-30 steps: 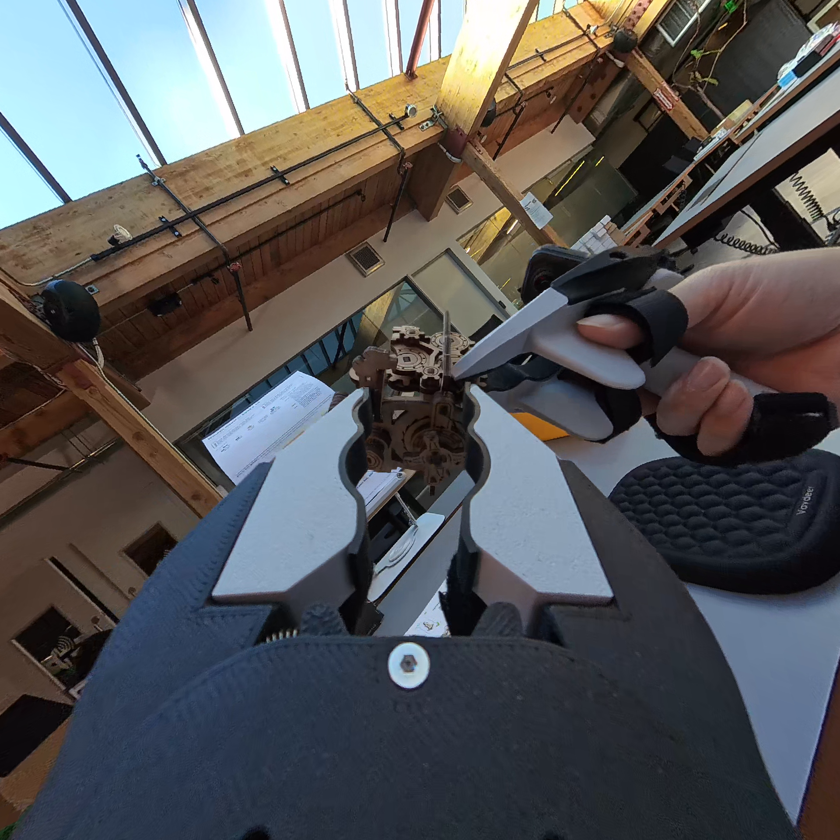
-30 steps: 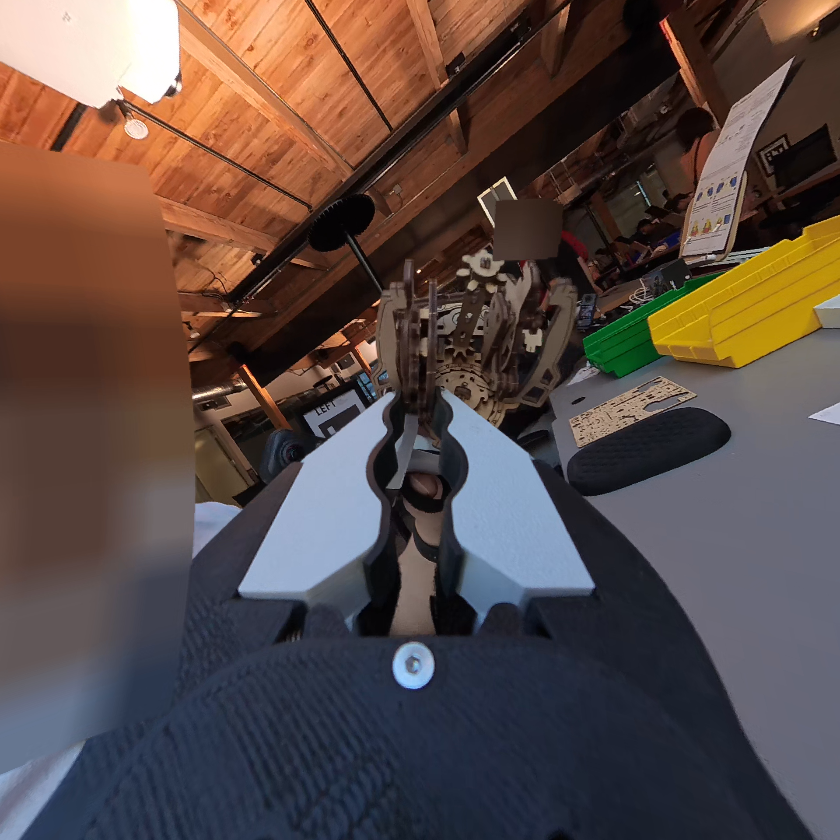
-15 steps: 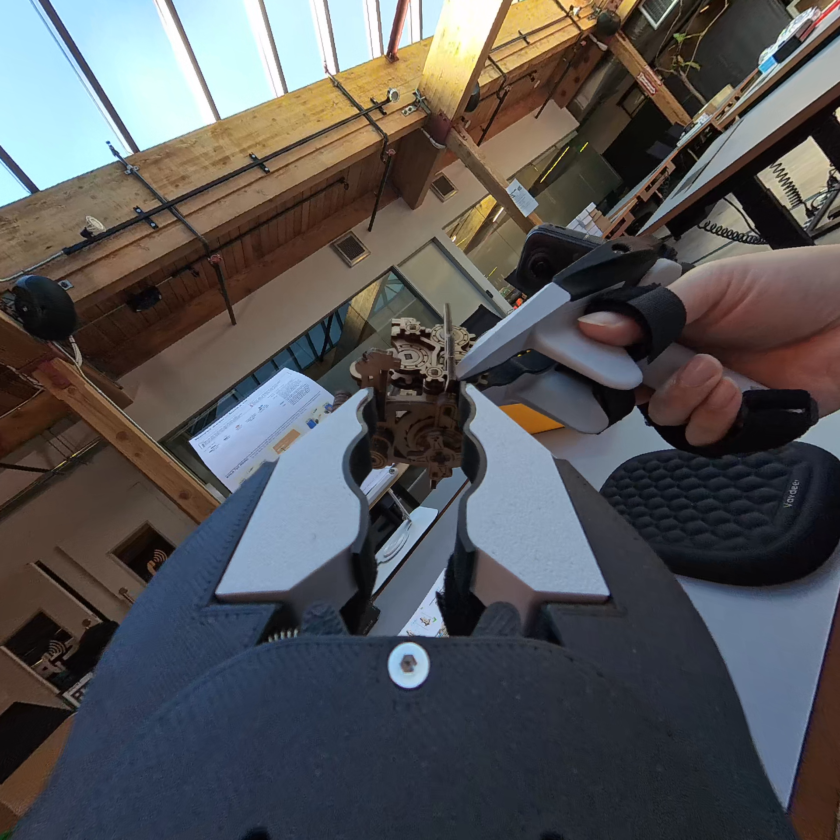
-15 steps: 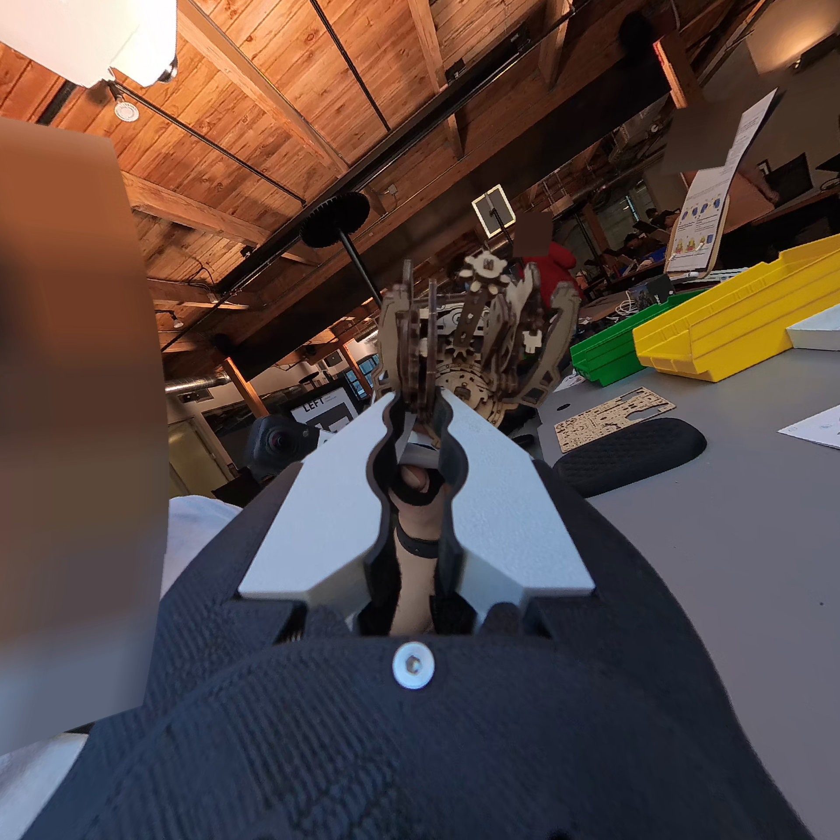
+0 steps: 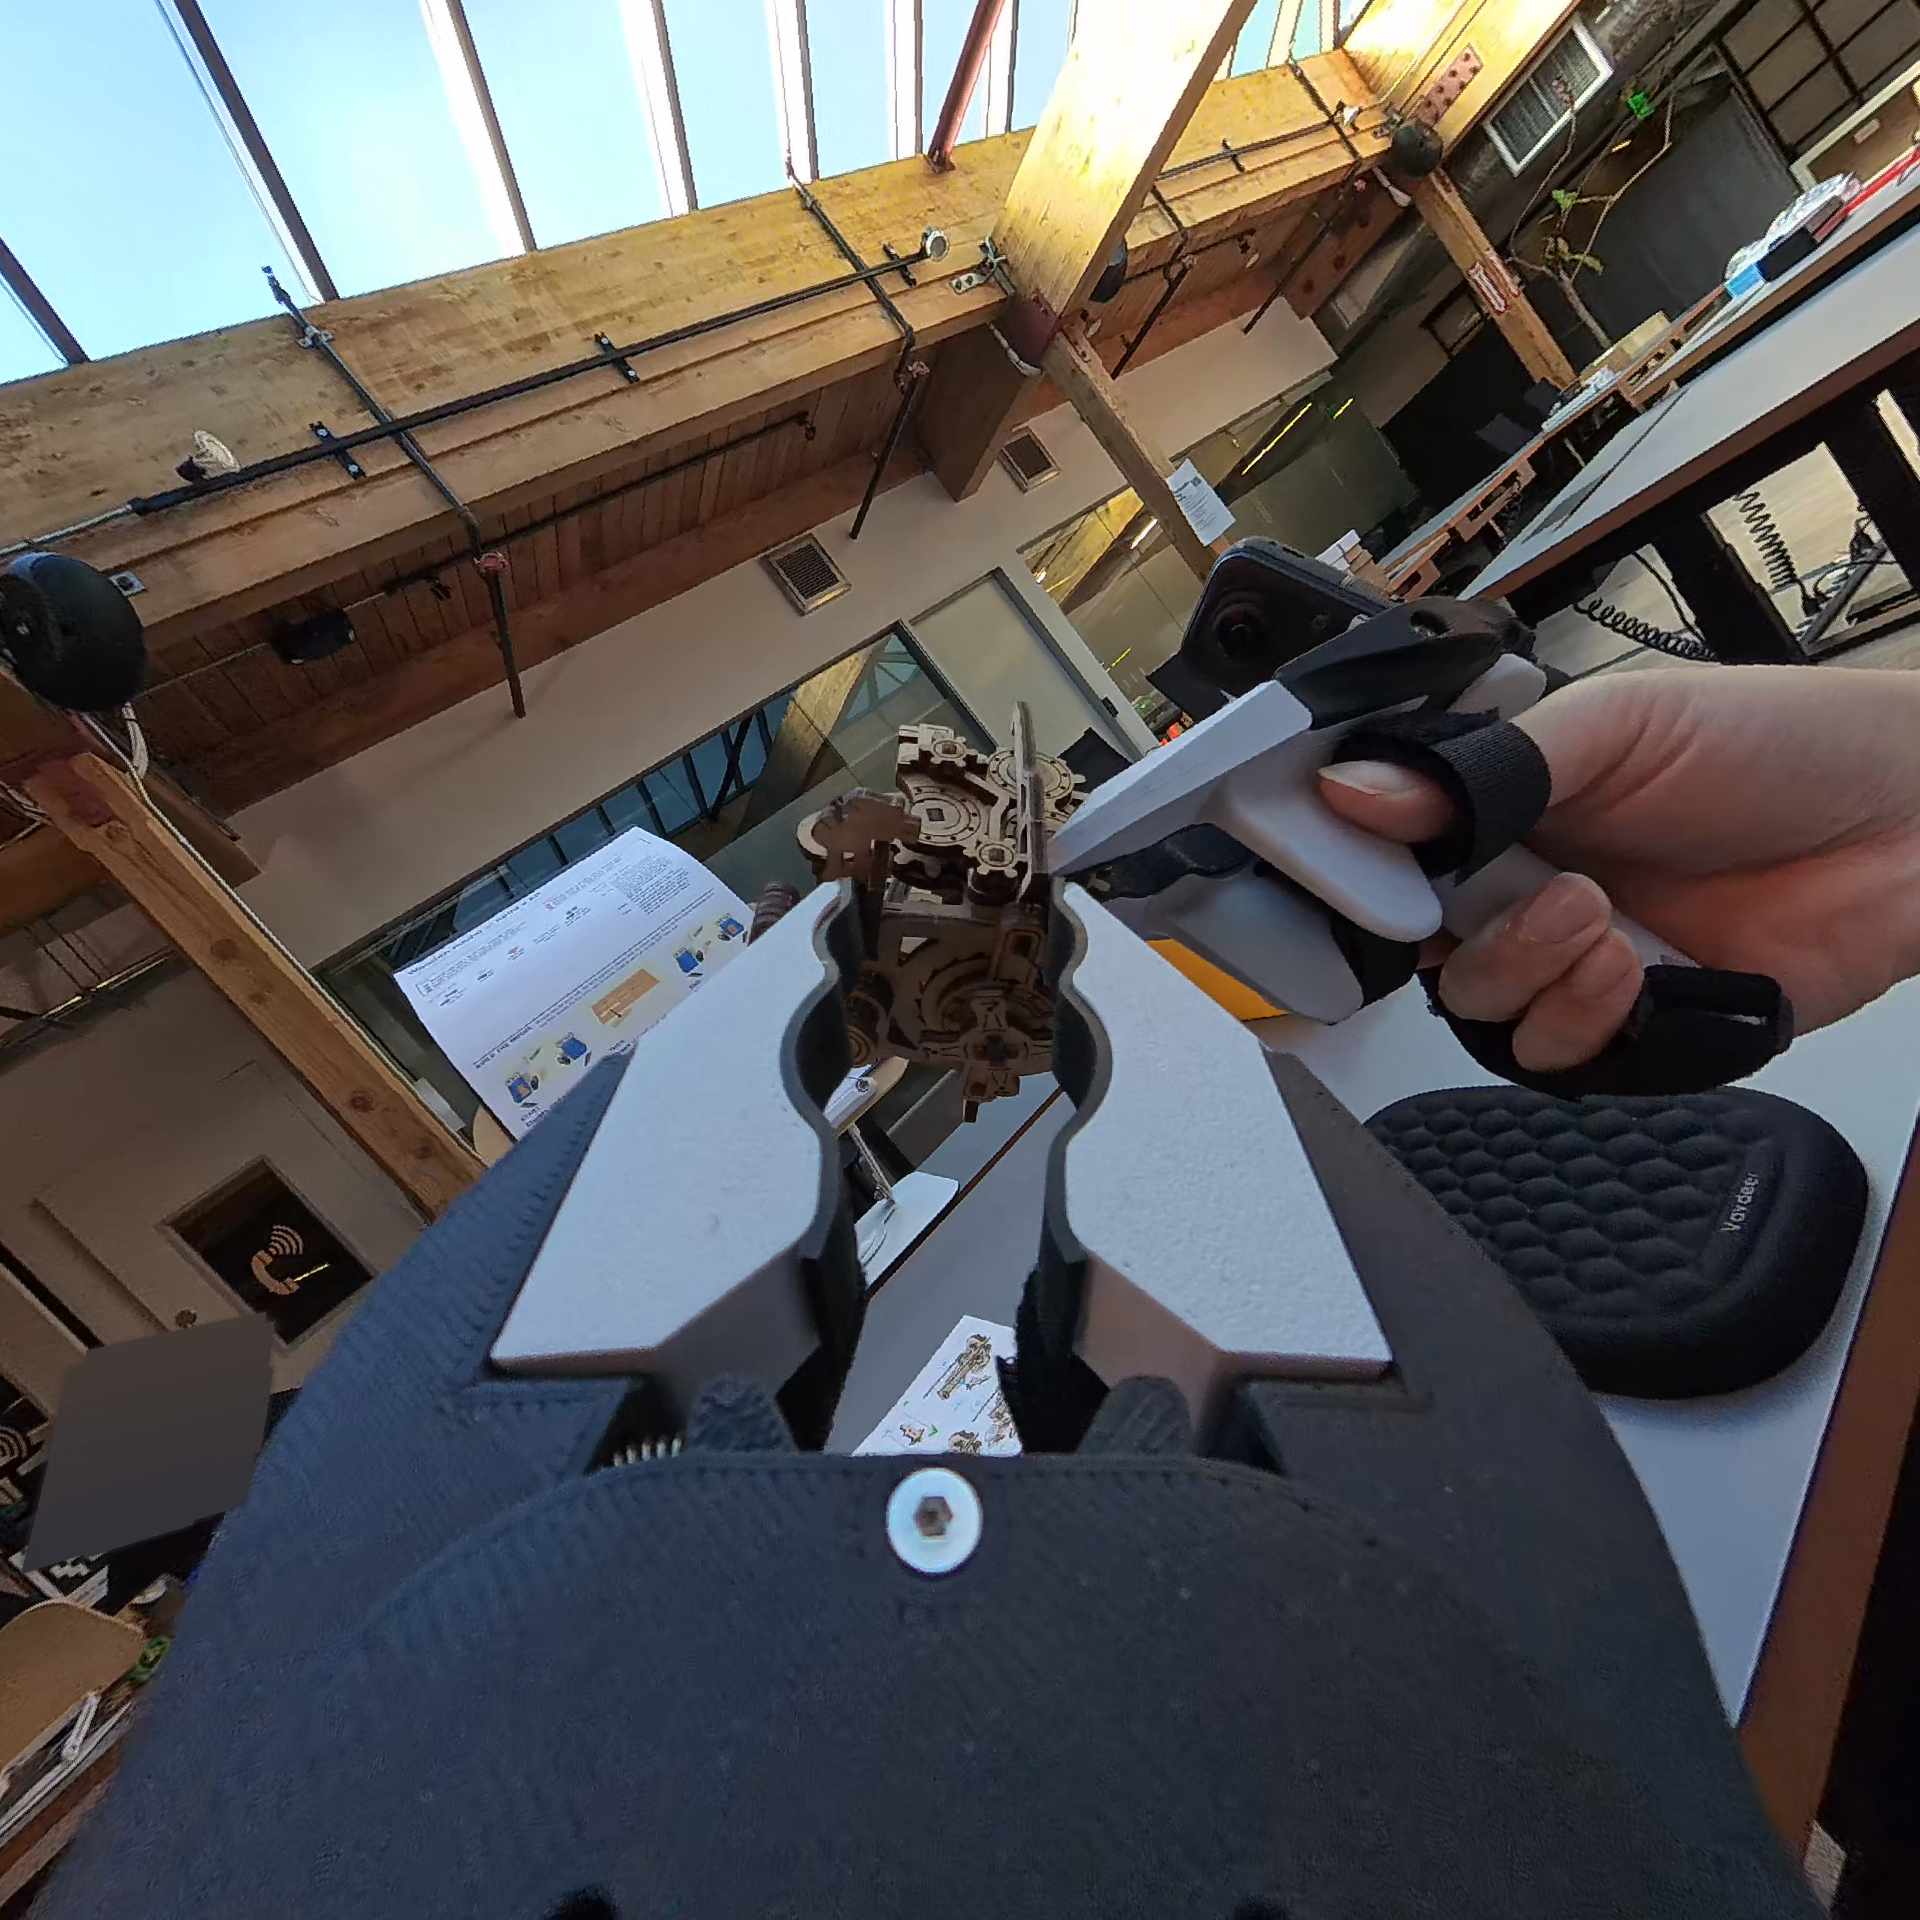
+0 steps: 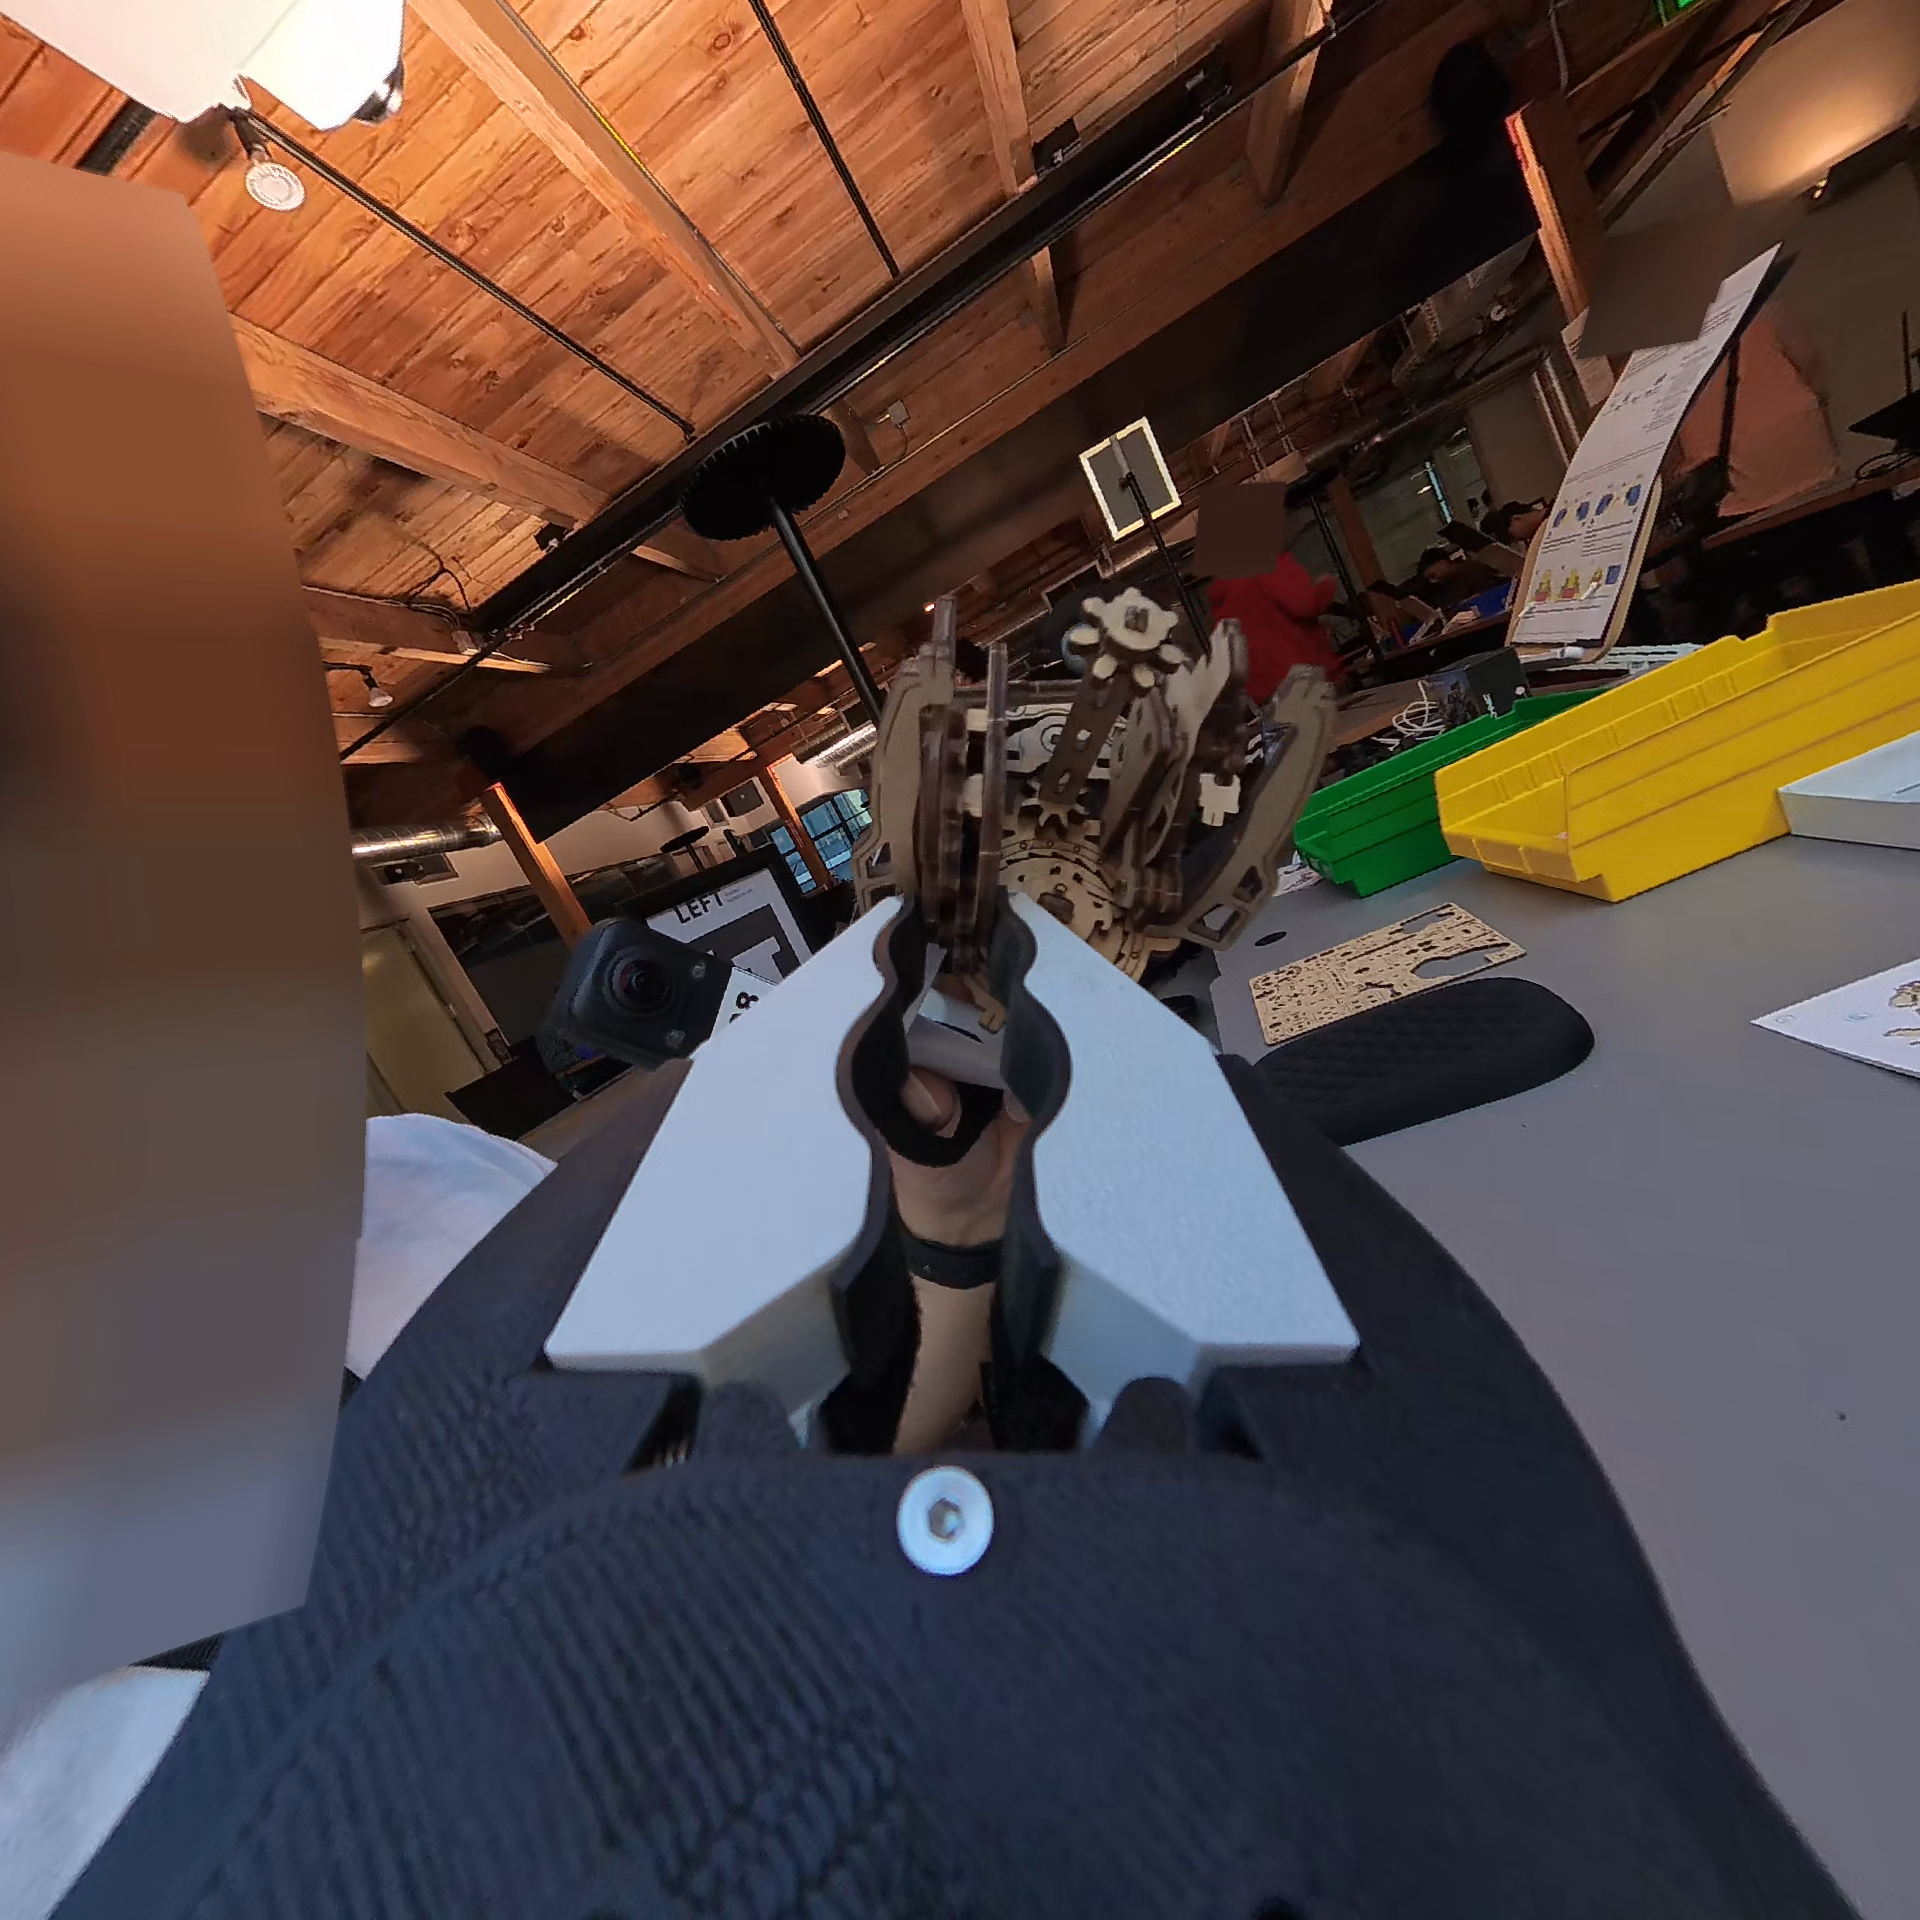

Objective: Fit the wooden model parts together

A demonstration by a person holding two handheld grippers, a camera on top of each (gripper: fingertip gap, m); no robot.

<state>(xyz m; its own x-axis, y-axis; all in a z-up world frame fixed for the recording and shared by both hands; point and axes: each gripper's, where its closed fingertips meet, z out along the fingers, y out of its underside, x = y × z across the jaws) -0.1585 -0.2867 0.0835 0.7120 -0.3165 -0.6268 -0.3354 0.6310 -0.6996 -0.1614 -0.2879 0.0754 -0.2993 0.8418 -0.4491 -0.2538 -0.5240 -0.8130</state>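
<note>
Wooden model between both claws (seemingly gripped)

1. Wooden model: dark brown; pale tan in the right wrist view.
2. Wrist rest: black, honeycomb-textured.
3. Bins: yellow, green.
4. Surface: grey.
5. Fingers: light grey.

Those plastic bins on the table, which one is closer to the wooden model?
The green bin. It sits right beside the wooden model, while the yellow bin lies farther right.
</note>
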